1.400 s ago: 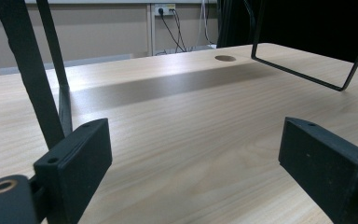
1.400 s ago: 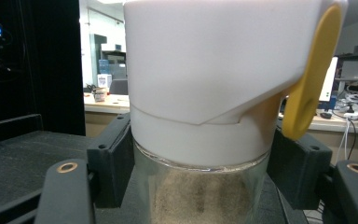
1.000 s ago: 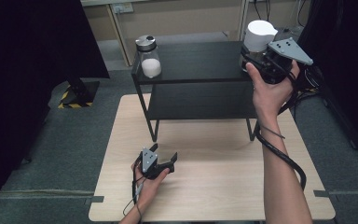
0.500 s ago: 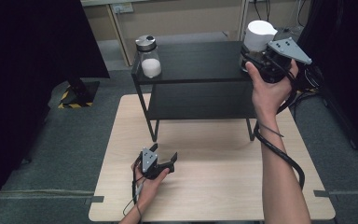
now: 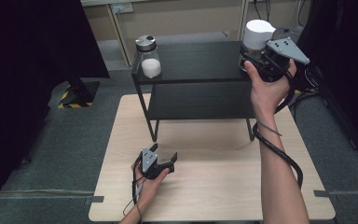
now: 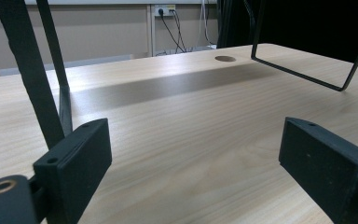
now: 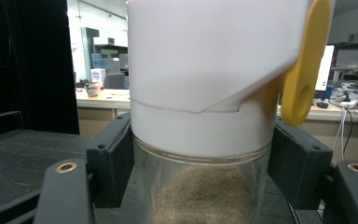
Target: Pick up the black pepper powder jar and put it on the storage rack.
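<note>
Jar (image 5: pixel 256 36) with white lid, upper right of the high view, stood on the black shelf (image 5: pixel 200 60), clamped by our right gripper (image 5: pixel 261 58); left gripper (image 5: pixel 164 157) rested wide and empty on the desk (image 5: pixel 214 186). Lifting clear seemed next, keeping it upright.

Shelf rack (image 5: pixel 200 63) on table (image 5: pixel 214 196), shaker (image 5: pixel 149 57) at its top left, jar (image 5: pixel 257 35) top right.

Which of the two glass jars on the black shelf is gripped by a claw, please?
The white-lidded glass jar of brownish powder at the shelf's right end, clamped by the right claw; the silver-capped glass jar of white powder stands untouched at the left.
</note>
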Action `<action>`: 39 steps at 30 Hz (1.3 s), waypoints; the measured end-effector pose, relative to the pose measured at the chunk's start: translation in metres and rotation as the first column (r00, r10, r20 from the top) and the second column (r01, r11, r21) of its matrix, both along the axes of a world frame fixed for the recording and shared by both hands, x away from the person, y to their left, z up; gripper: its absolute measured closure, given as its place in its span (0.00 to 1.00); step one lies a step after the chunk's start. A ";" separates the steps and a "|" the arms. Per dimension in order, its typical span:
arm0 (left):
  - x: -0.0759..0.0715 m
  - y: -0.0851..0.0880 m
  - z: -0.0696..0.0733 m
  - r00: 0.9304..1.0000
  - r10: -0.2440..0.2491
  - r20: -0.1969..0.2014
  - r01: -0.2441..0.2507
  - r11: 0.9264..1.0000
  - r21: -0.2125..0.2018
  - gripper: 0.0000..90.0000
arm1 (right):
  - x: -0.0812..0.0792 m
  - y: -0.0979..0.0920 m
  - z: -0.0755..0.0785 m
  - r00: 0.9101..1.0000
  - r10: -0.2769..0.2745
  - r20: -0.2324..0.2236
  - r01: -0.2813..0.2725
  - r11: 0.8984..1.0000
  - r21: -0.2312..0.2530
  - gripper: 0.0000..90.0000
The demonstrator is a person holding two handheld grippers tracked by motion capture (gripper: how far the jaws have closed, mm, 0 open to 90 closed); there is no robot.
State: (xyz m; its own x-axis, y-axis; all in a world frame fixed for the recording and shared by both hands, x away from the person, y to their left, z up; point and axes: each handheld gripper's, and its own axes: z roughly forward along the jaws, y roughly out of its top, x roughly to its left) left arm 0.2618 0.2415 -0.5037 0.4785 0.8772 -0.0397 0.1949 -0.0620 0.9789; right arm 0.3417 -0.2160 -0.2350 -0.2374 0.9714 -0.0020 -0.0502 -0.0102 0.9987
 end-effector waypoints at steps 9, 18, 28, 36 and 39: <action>0.000 0.000 0.000 1.000 -0.001 0.001 0.001 1.000 0.001 0.10 | 0.003 0.000 -0.003 1.000 0.006 0.002 -0.006 1.000 0.015 0.33; 0.000 0.000 0.000 1.000 -0.001 0.000 0.001 1.000 0.000 0.10 | 0.004 -0.002 -0.006 1.000 0.011 -0.001 -0.011 0.999 0.043 0.29; 0.000 0.000 0.000 1.000 -0.001 0.000 0.001 1.000 0.003 0.10 | 0.002 -0.005 -0.007 1.000 0.025 -0.006 -0.025 0.997 0.071 0.14; 0.000 0.000 0.000 1.000 0.000 0.001 0.000 1.000 0.003 0.10 | -0.003 -0.004 -0.010 0.999 0.032 -0.005 -0.032 0.997 0.064 0.11; 0.000 0.000 0.000 1.000 0.000 0.002 0.000 1.000 0.002 0.10 | -0.006 -0.005 -0.012 0.999 0.036 0.002 -0.036 0.997 0.065 0.11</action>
State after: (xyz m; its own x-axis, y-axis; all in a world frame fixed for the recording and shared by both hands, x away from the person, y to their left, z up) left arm 0.2615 0.2412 -0.5038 0.4789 0.8771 -0.0366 0.1927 -0.0643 0.9791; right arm 0.3361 -0.2213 -0.2469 -0.2726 0.9602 0.0603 -0.0490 -0.0765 0.9959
